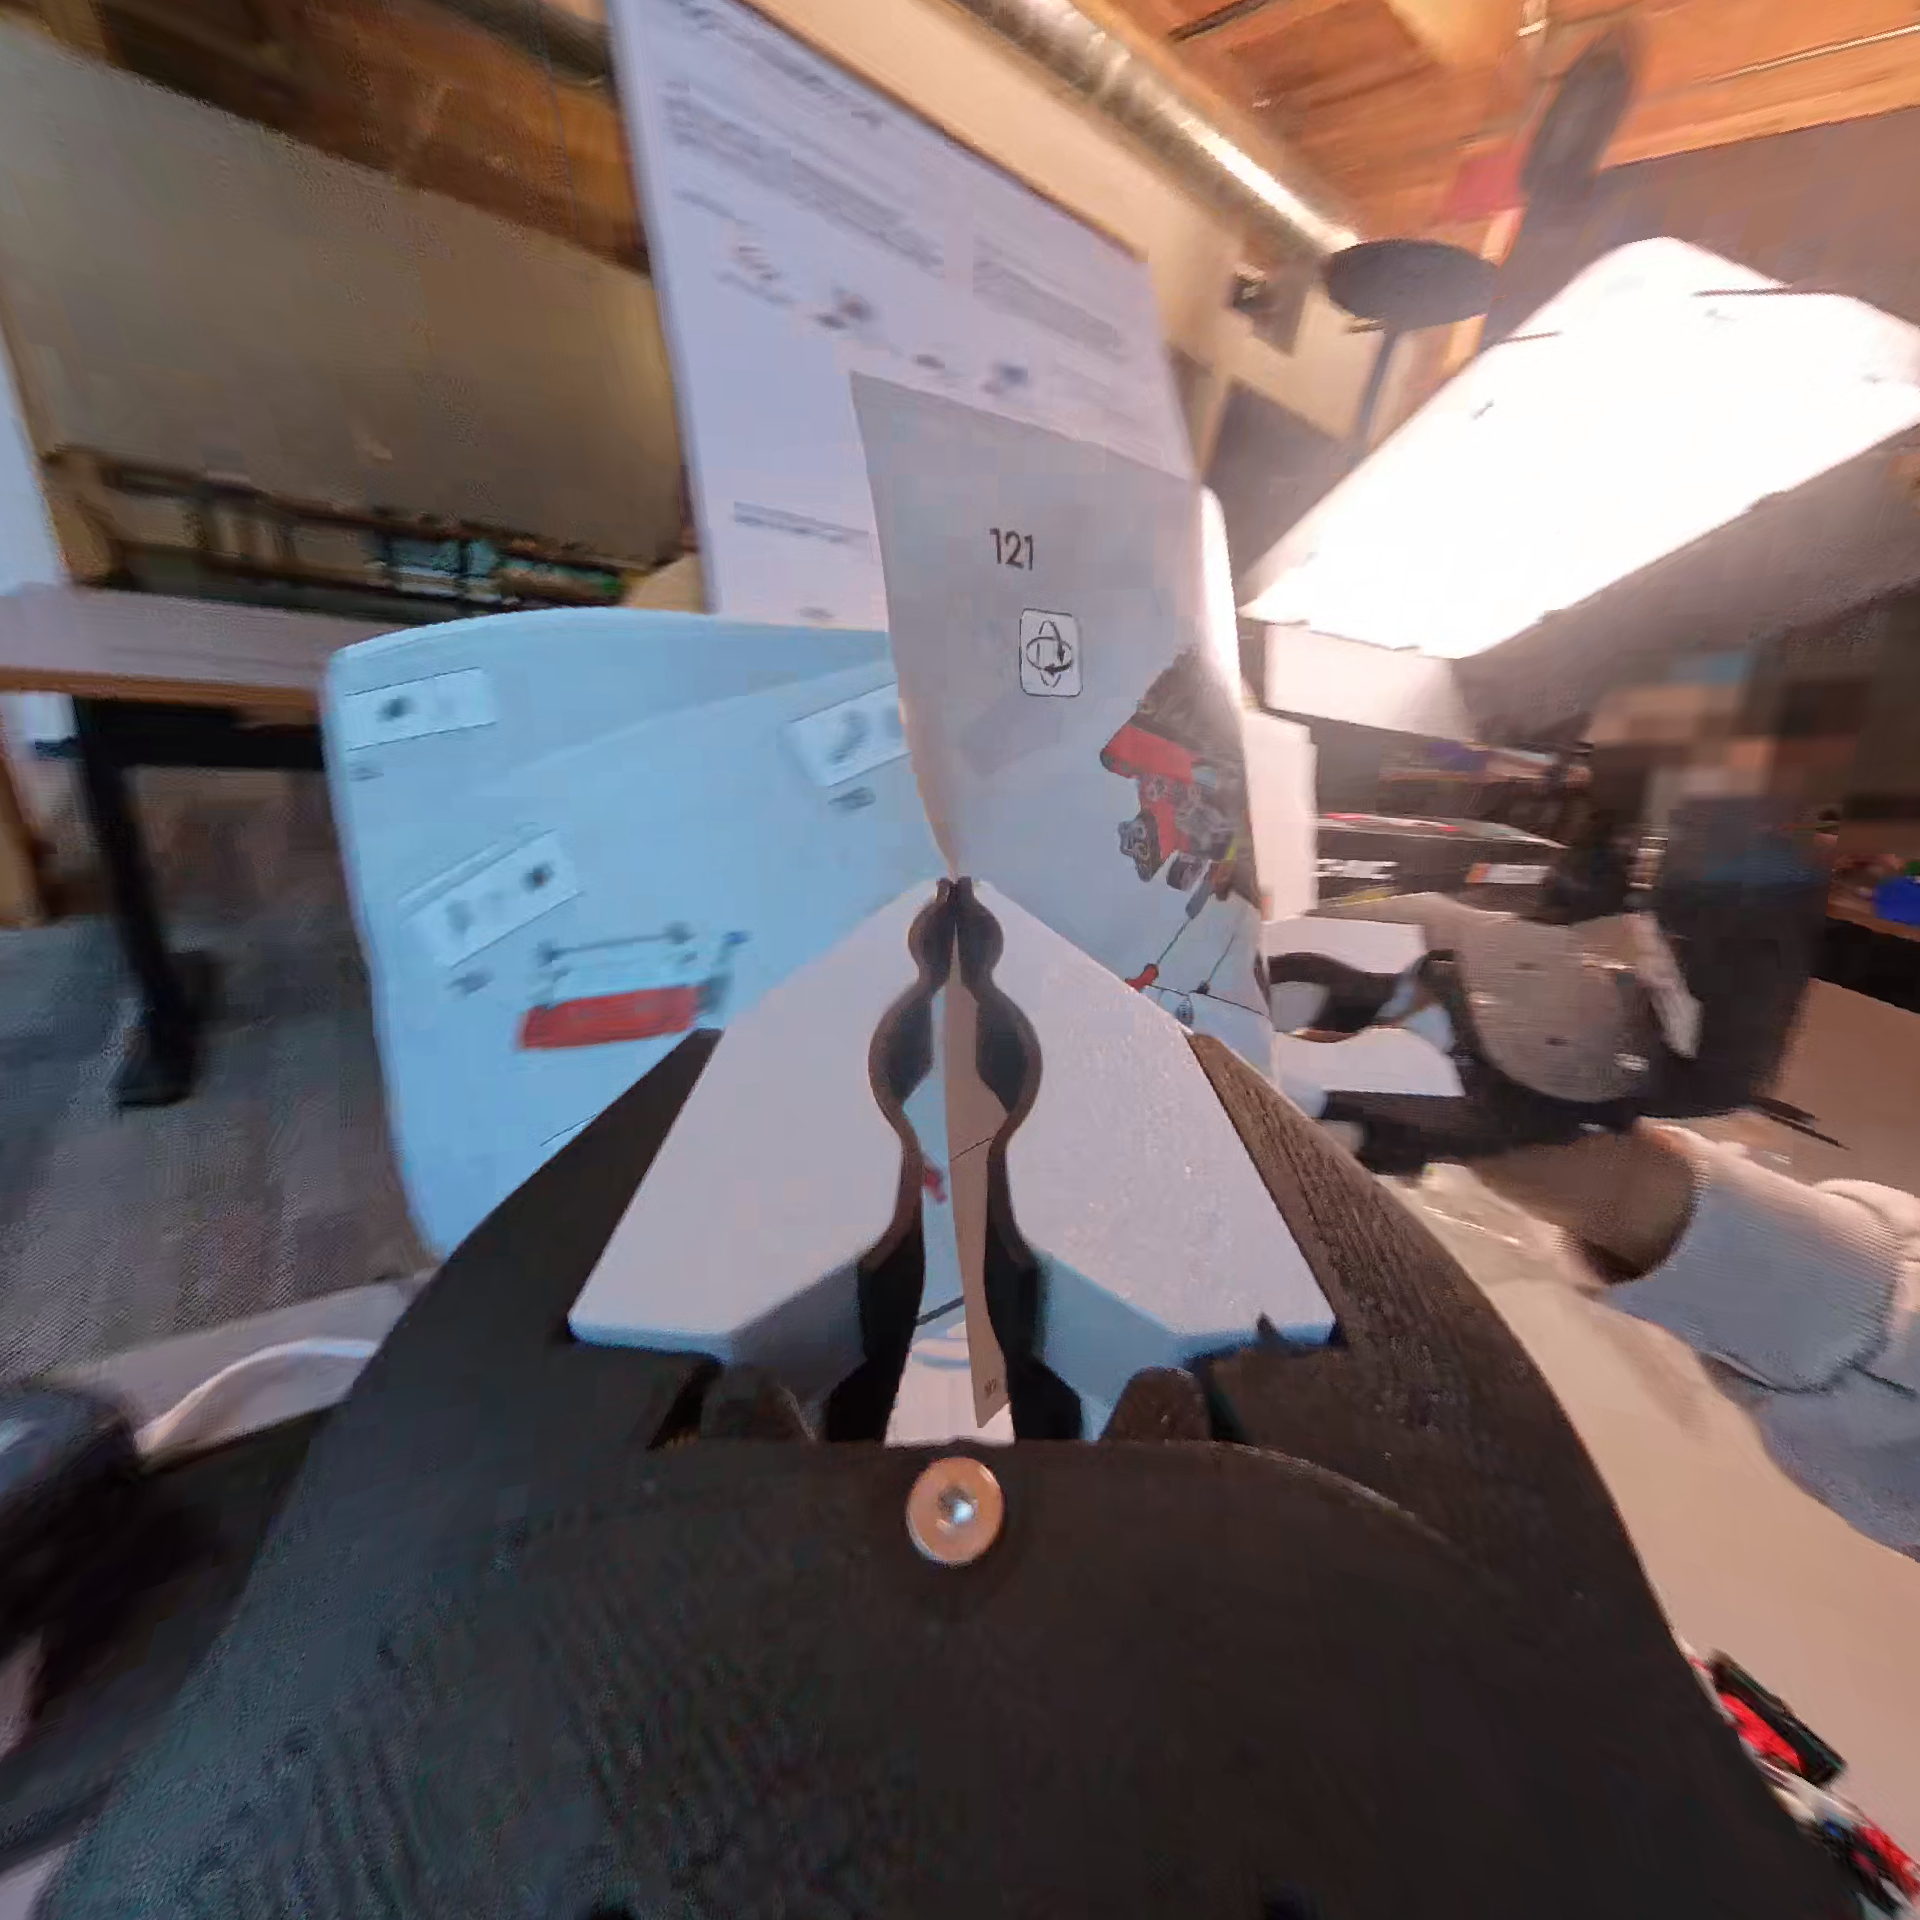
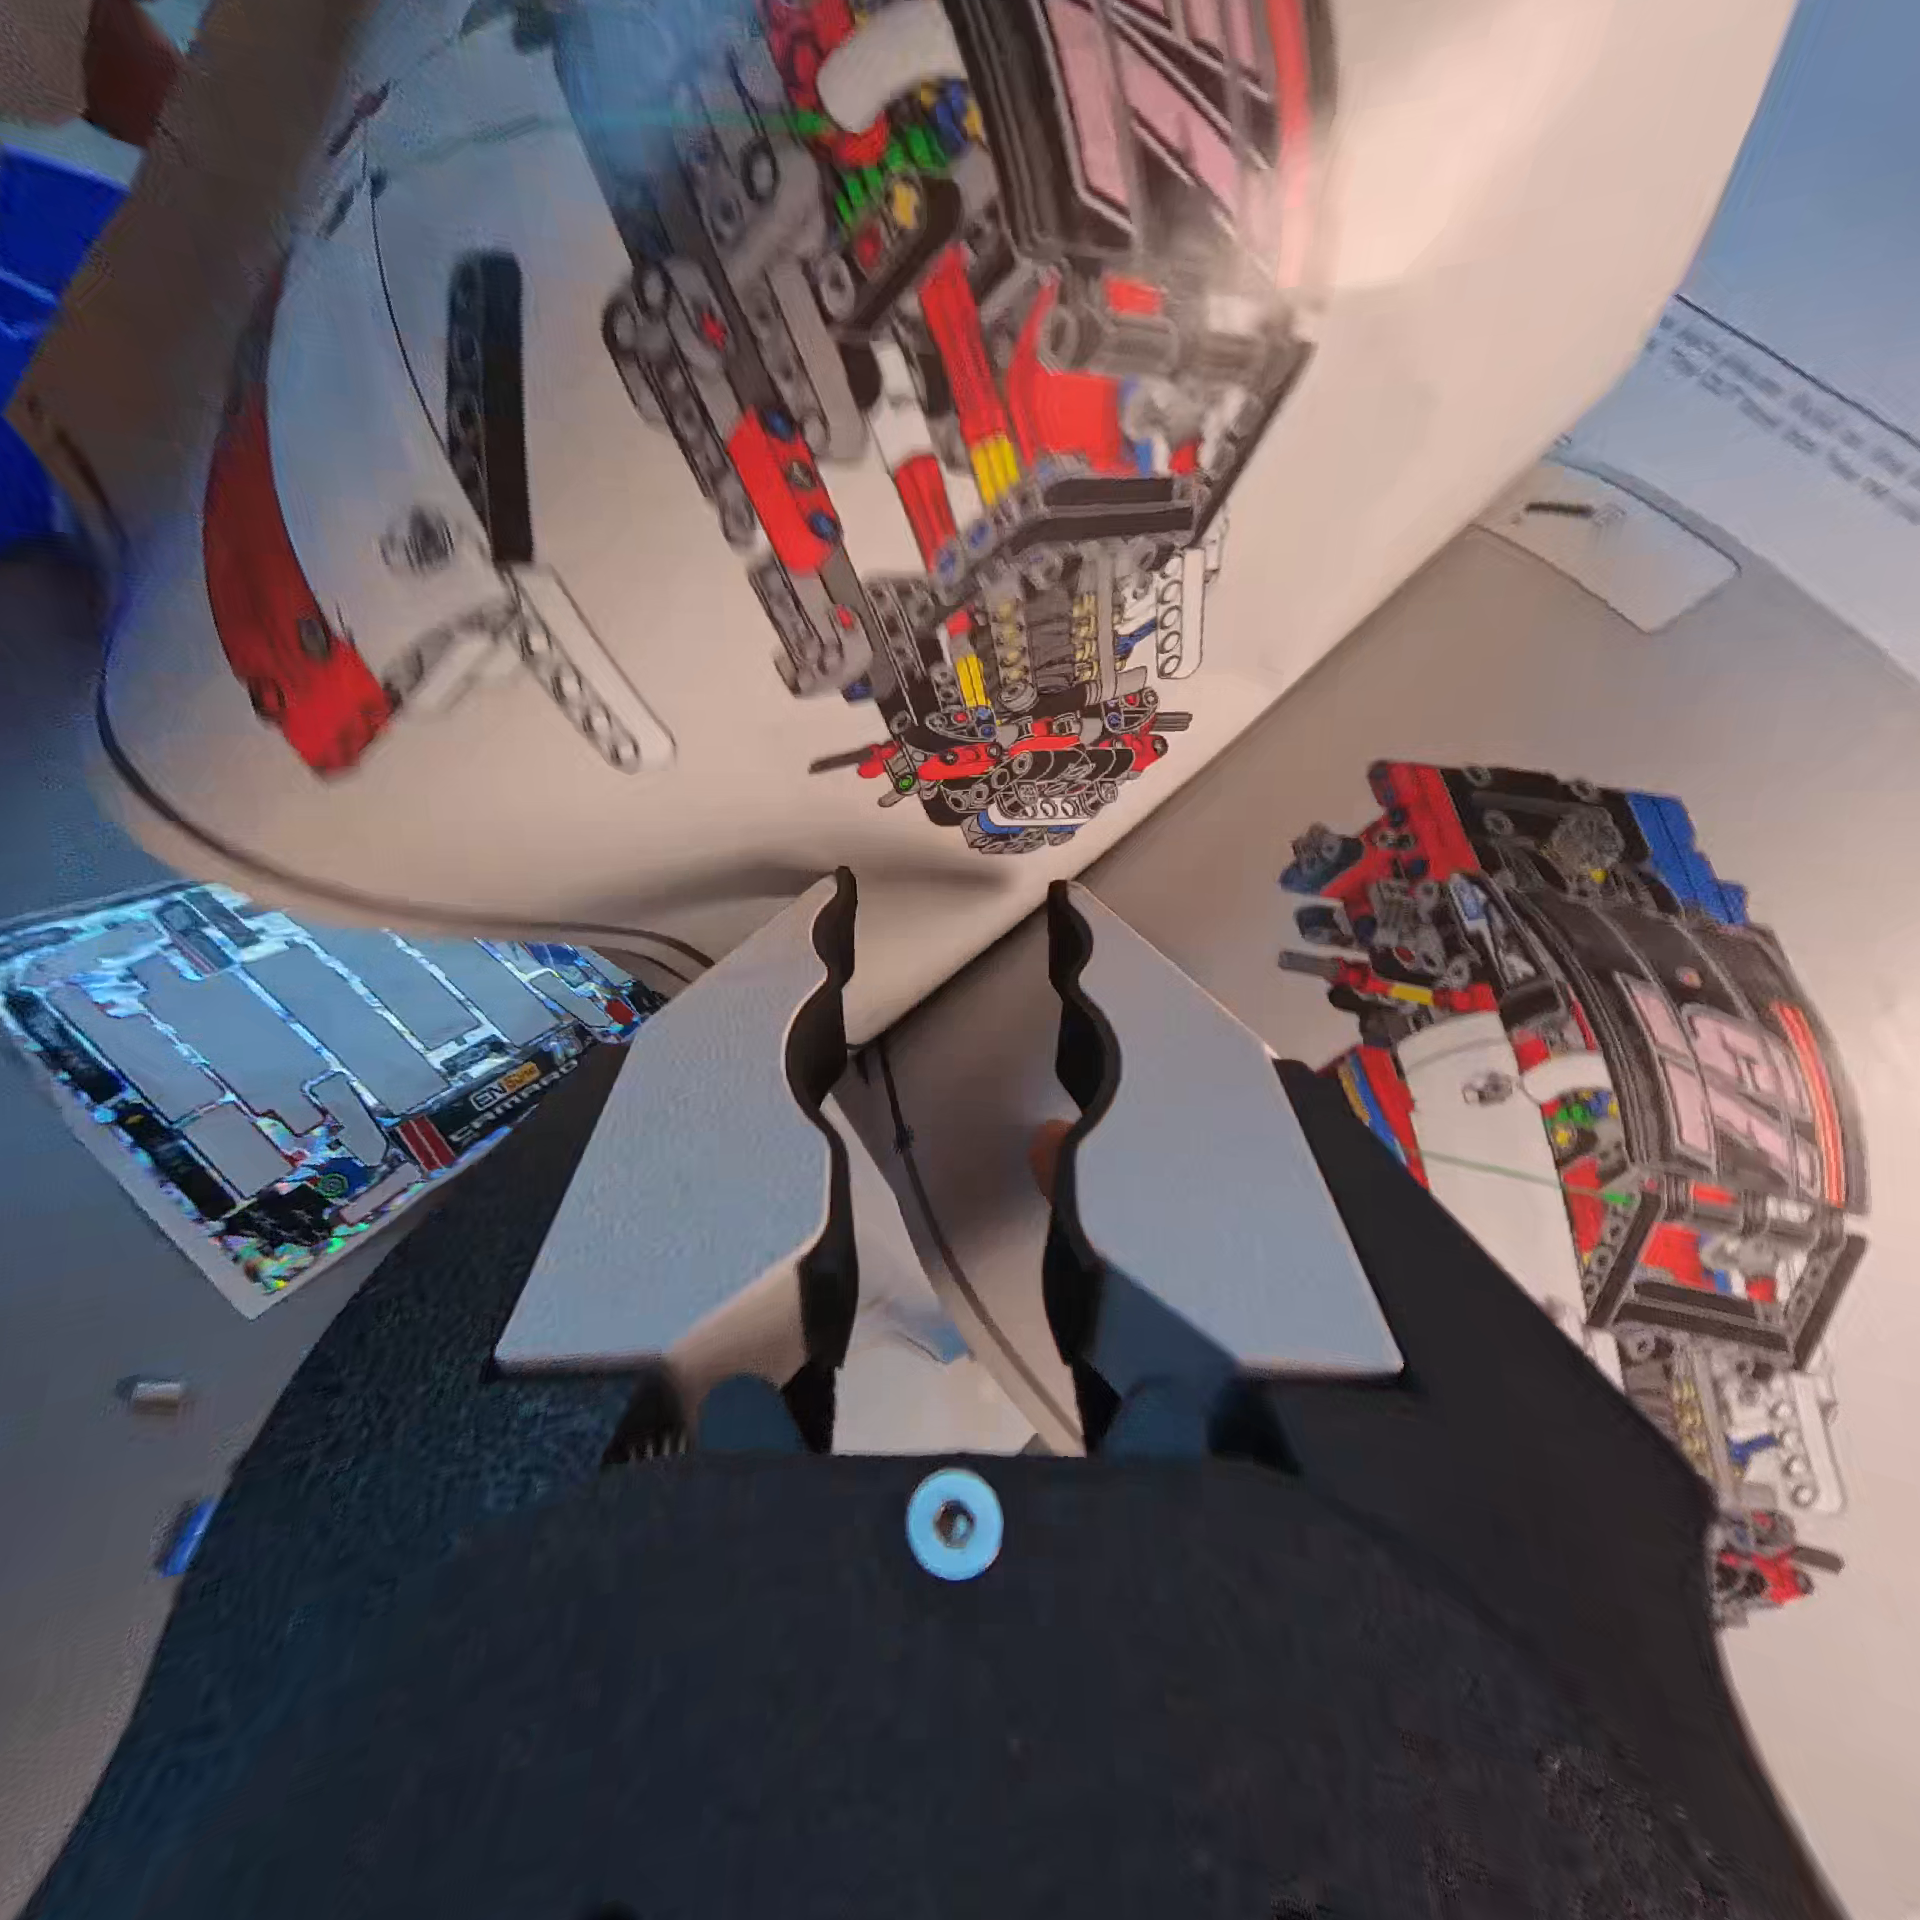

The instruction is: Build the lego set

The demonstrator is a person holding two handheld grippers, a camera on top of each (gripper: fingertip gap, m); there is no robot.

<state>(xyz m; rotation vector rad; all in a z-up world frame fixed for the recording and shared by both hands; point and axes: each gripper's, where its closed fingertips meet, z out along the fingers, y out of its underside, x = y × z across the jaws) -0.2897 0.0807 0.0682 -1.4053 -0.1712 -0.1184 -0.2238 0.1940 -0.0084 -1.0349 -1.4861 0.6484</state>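
My left gripper [image 1: 954, 889] is shut on a page of the instruction booklet [image 1: 1049, 644] and holds it lifted, edge-on between the jaws. Another booklet page [image 1: 582, 831] curls behind it on the left. In the right wrist view my right gripper [image 2: 951, 894] is open over the open booklet. A curled page [image 2: 727, 520] with a drawing of the model arches above the fingertips. The flat page [image 2: 1558, 1039] lies to the right. A page edge runs between the open jaws without being pinched. The other gripper [image 1: 1538, 997] shows at the right of the left wrist view.
A shiny sticker sheet [image 2: 281, 1070] lies on the grey table left of the right gripper. A small grey piece [image 2: 154, 1392] lies near the table's left. Blue bins [image 2: 42, 312] stand at far left. Loose red and black lego pieces [image 1: 1787, 1766] lie at the lower right. A white board [image 1: 883, 260] stands behind. The tips of one gripper are about 15 cm away from the tips of the other.
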